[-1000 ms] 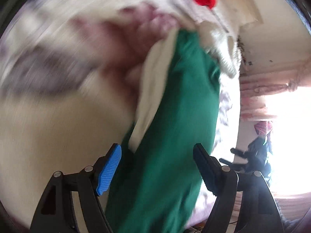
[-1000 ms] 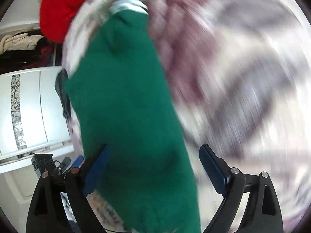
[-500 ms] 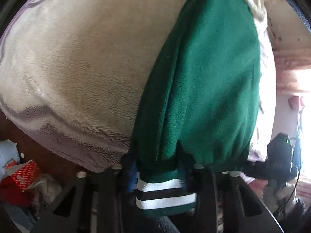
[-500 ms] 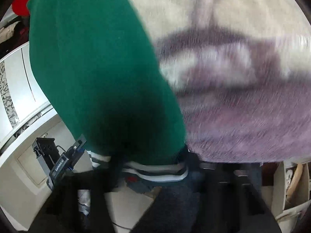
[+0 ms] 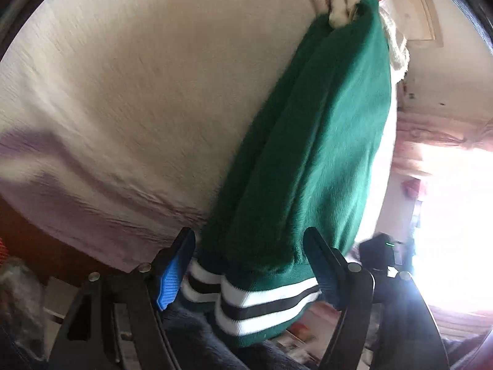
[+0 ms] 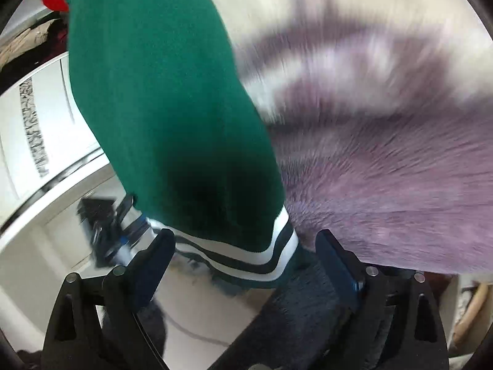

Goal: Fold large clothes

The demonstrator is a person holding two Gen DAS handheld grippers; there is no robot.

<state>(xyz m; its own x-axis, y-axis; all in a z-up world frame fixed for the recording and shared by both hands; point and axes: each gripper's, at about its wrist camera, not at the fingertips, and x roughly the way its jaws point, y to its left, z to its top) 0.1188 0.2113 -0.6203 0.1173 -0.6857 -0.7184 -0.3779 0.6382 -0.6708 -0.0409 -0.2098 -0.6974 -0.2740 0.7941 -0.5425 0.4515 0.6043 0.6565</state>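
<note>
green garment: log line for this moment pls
green garment striped cuff lies between fingers | left hand-held gripper opening | right hand-held gripper opening | fleece blanket beneath

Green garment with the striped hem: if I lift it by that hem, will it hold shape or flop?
Probably flop: the green garment already drapes in soft lengthwise folds. Its fuzzy fleece nap should grip rather than slip. The ribbed striped hem looks thicker, likely the firmest hold.

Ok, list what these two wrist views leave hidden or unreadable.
- Green garment: top cut off by the left wrist picture's edge, so its type is unclear.
- Blanket: pattern smeared by motion blur, right wrist view.
- Window area: blown out by glare, left wrist view.
- Striped cuff: lower edge hidden behind dark fabric, right wrist view.
</note>
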